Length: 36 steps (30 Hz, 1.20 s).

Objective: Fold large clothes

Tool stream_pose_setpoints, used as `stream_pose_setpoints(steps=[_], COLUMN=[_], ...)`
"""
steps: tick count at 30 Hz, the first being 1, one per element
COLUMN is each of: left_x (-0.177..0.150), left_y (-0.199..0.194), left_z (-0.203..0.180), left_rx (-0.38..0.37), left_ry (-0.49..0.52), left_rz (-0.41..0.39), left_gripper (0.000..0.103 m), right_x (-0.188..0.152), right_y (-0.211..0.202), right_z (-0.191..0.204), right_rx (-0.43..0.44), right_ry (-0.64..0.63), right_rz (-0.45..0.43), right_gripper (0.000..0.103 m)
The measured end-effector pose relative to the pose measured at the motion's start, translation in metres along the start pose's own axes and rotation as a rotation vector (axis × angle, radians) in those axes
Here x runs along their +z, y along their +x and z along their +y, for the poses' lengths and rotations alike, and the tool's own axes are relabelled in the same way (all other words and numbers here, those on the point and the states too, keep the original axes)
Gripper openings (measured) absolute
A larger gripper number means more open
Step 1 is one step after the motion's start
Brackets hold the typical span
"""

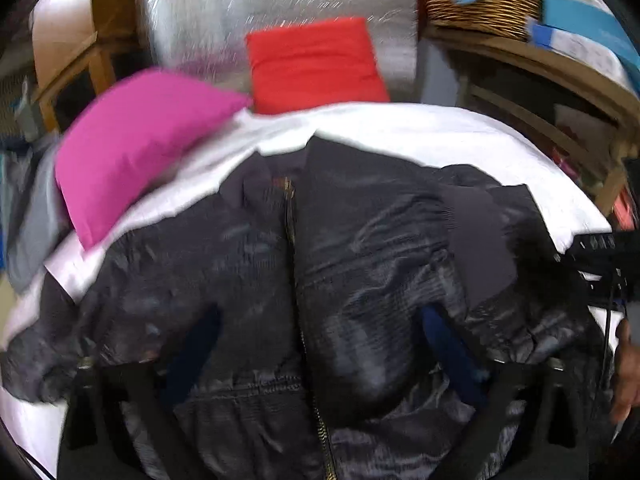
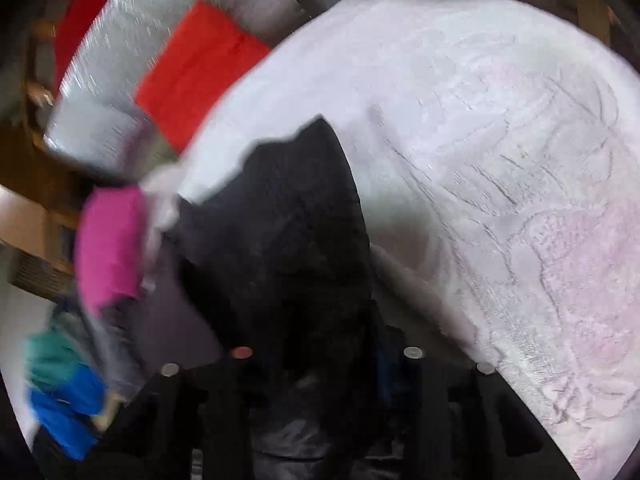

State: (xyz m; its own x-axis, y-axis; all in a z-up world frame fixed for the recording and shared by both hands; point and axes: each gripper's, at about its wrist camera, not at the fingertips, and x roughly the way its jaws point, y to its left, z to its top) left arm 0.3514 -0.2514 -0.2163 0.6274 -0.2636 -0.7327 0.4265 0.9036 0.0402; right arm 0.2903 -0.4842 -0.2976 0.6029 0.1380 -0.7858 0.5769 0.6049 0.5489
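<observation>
A dark shiny zip-up jacket (image 1: pixel 320 280) lies front-up on the white bed cover (image 1: pixel 440 136), its brass zipper running down the middle. My left gripper (image 1: pixel 316 328) hovers just above the jacket's lower front; its blue-padded fingers (image 1: pixel 452 344) stand wide apart, open. In the right wrist view my right gripper (image 2: pixel 316 364) is shut on a dark fold of the jacket (image 2: pixel 288 240), which rises as a peak above the bed cover (image 2: pixel 480 120). The right gripper's black body also shows at the right edge of the left wrist view (image 1: pixel 600 256). Both views are blurred.
A pink pillow (image 1: pixel 132 148) lies at the bed's left and a red cushion (image 1: pixel 316 64) at its head, against a silver foil mat (image 1: pixel 280 12). A wicker basket (image 1: pixel 480 4) sits on wooden shelves at right. Blue and teal cloth (image 2: pixel 60 392) lies left.
</observation>
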Motion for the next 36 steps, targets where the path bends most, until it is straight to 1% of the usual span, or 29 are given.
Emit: stream_pose_setpoints(steps=[1,2,3,6,8,9,11,13,15,16,17,18,19,20,21,22,23,24,25,26,27,29,32,33,34,35,36], left_x=[0.001,0.002,0.003,0.001,-0.004,-0.008,-0.019,-0.026,-0.028,-0.030,-0.030,-0.028,-0.024,-0.023,-0.020,-0.019,-0.017,-0.016,-0.017,-0.018,-0.020,-0.025,-0.036,-0.039,-0.041,-0.043,-0.045], left_y=[0.006,0.010,0.013,0.014,0.011,0.007,-0.005,-0.016,-0.025,-0.034,-0.037,-0.038,-0.037,-0.038,-0.040,-0.041,-0.040,-0.042,-0.045,-0.047,-0.049,-0.051,-0.056,-0.057,-0.057,-0.058,-0.060], left_z=[0.011,0.018,0.031,0.072,0.105,0.126,0.149,0.170,0.179,0.180,0.179,0.175,0.170,0.166,0.161,0.161,0.160,0.161,0.166,0.171,0.176,0.194,0.217,0.226,0.233,0.238,0.243], left_rx=[-0.028,-0.034,-0.018,0.063,0.124,0.138,0.156,0.164,0.155,0.143,0.137,0.135,0.135,0.141,0.161,0.182,0.204,0.230,0.255,0.270,0.282,0.306,0.347,0.359,0.366,0.374,0.382], left_ry=[-0.039,-0.065,-0.105,-0.206,-0.277,-0.321,-0.373,-0.414,-0.437,-0.444,-0.444,-0.441,-0.429,-0.416,-0.392,-0.372,-0.356,-0.342,-0.337,-0.342,-0.354,-0.388,-0.423,-0.434,-0.443,-0.451,-0.460], left_rz=[0.037,0.061,0.083,0.101,0.128,0.138,0.136,0.113,0.093,0.082,0.078,0.075,0.067,0.060,0.052,0.047,0.042,0.038,0.034,0.032,0.031,0.036,0.049,0.055,0.059,0.061,0.062], left_gripper=[0.070,0.066,0.066,0.066,0.066,0.066,0.066,0.066,0.067,0.068,0.071,0.073,0.074,0.075,0.075,0.075,0.076,0.076,0.076,0.076,0.076,0.076,0.076,0.076,0.076,0.076,0.076], right_x=[0.000,0.000,0.001,0.003,0.009,0.012,0.011,0.009,0.007,0.004,0.004,0.002,-0.001,-0.004,-0.007,-0.009,-0.010,-0.011,-0.011,-0.009,-0.007,-0.004,-0.003,-0.006,-0.008,-0.010,-0.016], right_y=[-0.004,-0.004,-0.005,-0.001,-0.005,-0.005,-0.006,-0.008,-0.015,-0.031,-0.040,-0.051,-0.069,-0.083,-0.094,-0.100,-0.102,-0.101,-0.094,-0.084,-0.067,-0.036,0.020,0.032,0.036,0.033,0.026], right_z=[0.001,0.004,0.001,-0.008,-0.014,-0.015,-0.015,-0.017,-0.014,-0.017,-0.013,-0.007,0.001,0.008,0.015,0.026,0.036,0.047,0.056,0.063,0.070,0.079,0.096,0.102,0.110,0.119,0.133], right_rx=[-0.007,-0.012,-0.015,-0.013,-0.010,-0.013,-0.019,-0.025,-0.056,-0.080,-0.098,-0.109,-0.119,-0.103,-0.060,0.004,0.061,0.148,0.230,0.277,0.320,0.371,0.373,0.388,0.420,0.477,0.548], right_ry=[-0.010,-0.013,-0.011,0.019,0.026,0.026,0.028,0.027,0.020,0.016,0.007,-0.003,-0.012,-0.014,-0.030,-0.066,-0.096,-0.121,-0.125,-0.115,-0.087,-0.036,0.022,0.046,0.050,0.034,-0.008], right_rz=[-0.011,-0.021,-0.026,0.001,0.005,0.004,0.004,0.004,-0.005,-0.034,-0.076,-0.127,-0.211,-0.281,-0.326,-0.336,-0.327,-0.302,-0.252,-0.197,-0.120,-0.043,0.099,0.123,0.128,0.122,0.106], right_gripper=[0.032,0.030,0.029,0.029,0.028,0.028,0.028,0.028,0.030,0.031,0.036,0.054,0.067,0.081,0.081,0.081,0.081,0.081,0.081,0.081,0.081,0.081,0.081,0.081,0.081,0.081,0.081])
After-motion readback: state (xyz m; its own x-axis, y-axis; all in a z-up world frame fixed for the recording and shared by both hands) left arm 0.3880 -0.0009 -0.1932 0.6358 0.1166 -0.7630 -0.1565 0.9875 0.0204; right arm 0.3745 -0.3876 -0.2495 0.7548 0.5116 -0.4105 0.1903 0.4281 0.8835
